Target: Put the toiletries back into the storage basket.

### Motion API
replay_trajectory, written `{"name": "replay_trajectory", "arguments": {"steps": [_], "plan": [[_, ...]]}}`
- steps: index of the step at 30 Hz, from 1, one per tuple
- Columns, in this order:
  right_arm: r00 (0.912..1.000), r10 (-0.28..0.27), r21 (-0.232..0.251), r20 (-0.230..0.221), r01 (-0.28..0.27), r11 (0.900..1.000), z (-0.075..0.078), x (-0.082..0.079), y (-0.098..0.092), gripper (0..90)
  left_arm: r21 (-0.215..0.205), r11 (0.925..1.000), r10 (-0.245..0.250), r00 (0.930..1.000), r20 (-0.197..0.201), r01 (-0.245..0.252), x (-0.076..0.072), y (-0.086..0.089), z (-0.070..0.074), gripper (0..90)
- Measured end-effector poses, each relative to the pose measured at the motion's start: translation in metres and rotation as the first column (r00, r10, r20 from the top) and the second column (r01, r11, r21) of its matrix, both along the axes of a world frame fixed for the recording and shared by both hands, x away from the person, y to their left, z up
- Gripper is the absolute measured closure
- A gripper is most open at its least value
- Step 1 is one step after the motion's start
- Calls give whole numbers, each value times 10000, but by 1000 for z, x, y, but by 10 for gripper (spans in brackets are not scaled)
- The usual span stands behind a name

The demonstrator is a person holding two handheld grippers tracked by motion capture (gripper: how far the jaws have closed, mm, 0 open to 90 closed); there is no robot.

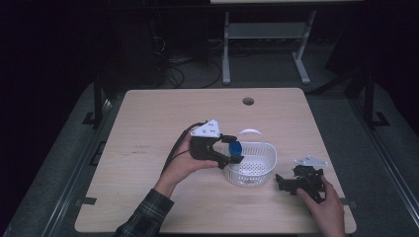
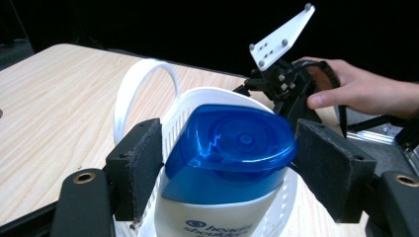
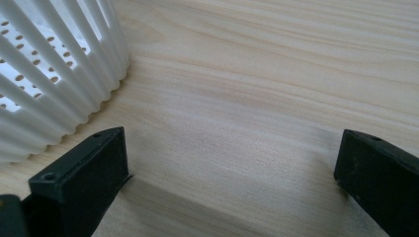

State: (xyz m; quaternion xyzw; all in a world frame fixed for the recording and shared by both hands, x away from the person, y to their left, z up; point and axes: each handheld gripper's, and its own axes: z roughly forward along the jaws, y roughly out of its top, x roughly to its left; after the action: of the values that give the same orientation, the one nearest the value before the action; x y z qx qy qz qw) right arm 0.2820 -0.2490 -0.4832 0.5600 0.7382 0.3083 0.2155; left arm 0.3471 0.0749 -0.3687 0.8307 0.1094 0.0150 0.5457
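A white shampoo bottle with a blue cap [image 1: 235, 147] [image 2: 232, 143] stands in the left side of a white slotted basket [image 1: 267, 150] [image 2: 212, 94], its cap above the rim. My left gripper [image 1: 234, 149] [image 2: 228, 158] reaches in from the left with a pad on each side of the cap. The jaws stand wide and the left pad [image 2: 141, 168] shows a thin gap to the cap, so I read it as open. My right gripper [image 1: 281, 183] [image 3: 230, 177] rests on the table right of the basket [image 3: 59, 74], open, with bare wood between its pads.
The light wooden table [image 1: 148, 148] has a round cable hole [image 1: 248, 101] near its far edge. The basket's handle [image 1: 250, 131] [image 2: 143, 74] arches up on its far side. A person's hand holds the right gripper [image 2: 284, 84] beyond the basket. Dark floor and a desk frame lie beyond.
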Motion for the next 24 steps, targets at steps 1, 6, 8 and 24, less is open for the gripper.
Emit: {"name": "replay_trajectory", "arguments": {"steps": [1, 6, 8, 24], "plan": [[10000, 4, -2, 7, -4, 10000, 0, 0, 0, 0, -17, 10000, 16, 10000, 13, -16, 0, 1, 2, 266], [10000, 20, -9, 8, -20, 10000, 0, 0, 0, 0, -110, 9999, 125, 9999, 79, -124, -3, 10, 9, 257], [10000, 20, -8, 6, -20, 10000, 0, 0, 0, 0, -23, 9999, 152, 9998, 133, -152, -3, 14, 10, 257], [10000, 11, -22, 5, -11, 10000, 0, 0, 0, 0, 273, 9951, 941, 9952, 259, -948, -10, 62, 10, 257]]}}
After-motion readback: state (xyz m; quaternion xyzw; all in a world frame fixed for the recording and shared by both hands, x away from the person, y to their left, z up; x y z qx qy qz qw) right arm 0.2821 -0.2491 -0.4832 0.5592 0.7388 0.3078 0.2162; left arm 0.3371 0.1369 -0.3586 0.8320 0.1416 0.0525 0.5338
